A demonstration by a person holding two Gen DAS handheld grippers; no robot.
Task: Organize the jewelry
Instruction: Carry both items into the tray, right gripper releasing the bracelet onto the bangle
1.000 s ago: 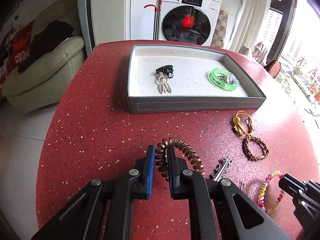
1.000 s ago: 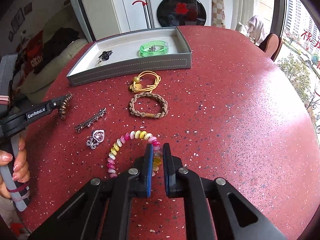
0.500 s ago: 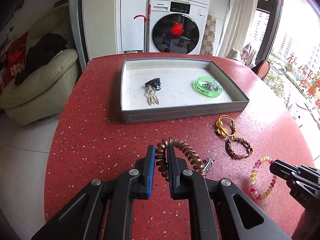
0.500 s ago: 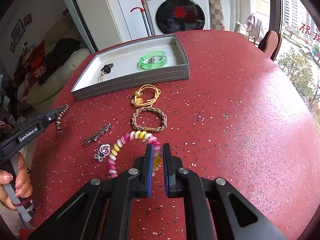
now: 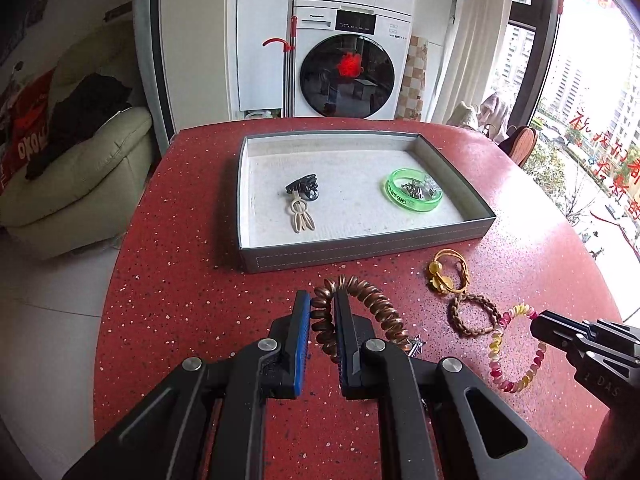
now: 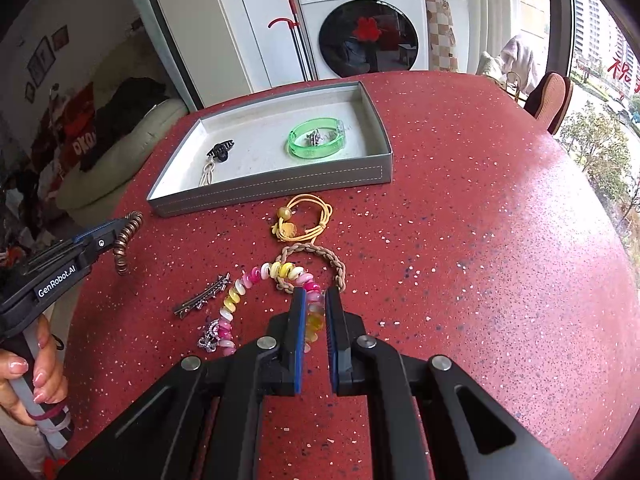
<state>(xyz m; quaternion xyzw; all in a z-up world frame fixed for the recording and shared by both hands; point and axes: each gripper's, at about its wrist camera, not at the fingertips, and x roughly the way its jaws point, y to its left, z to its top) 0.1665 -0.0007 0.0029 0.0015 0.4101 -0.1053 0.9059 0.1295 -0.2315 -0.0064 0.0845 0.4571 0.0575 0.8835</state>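
My left gripper [image 5: 322,300] is shut on a brown spiral hair tie [image 5: 374,304], which hangs above the red table; the same gripper [image 6: 120,228] and coil [image 6: 125,242] show at the left of the right wrist view. My right gripper [image 6: 315,298] is shut on a pink-and-yellow bead bracelet [image 6: 256,278], lifted off the table; in the left wrist view it [image 5: 538,326] holds the bracelet [image 5: 500,340] at the right. The grey tray [image 5: 360,251] holds a green bangle [image 5: 414,192] and a black clip with a beige charm [image 5: 302,196].
On the table lie a yellow cord tie [image 6: 304,216], a braided brown bracelet [image 6: 320,256], a silver hair pin [image 6: 202,296] and a small silver trinket [image 6: 208,338]. A sofa [image 5: 80,176] stands left, a washing machine [image 5: 352,60] behind. A hand [image 6: 36,376] grips the left tool.
Both grippers rose from the table with their pieces: the spiral tie and the bead bracelet now hang lifted. The tray appears farther down in both views.
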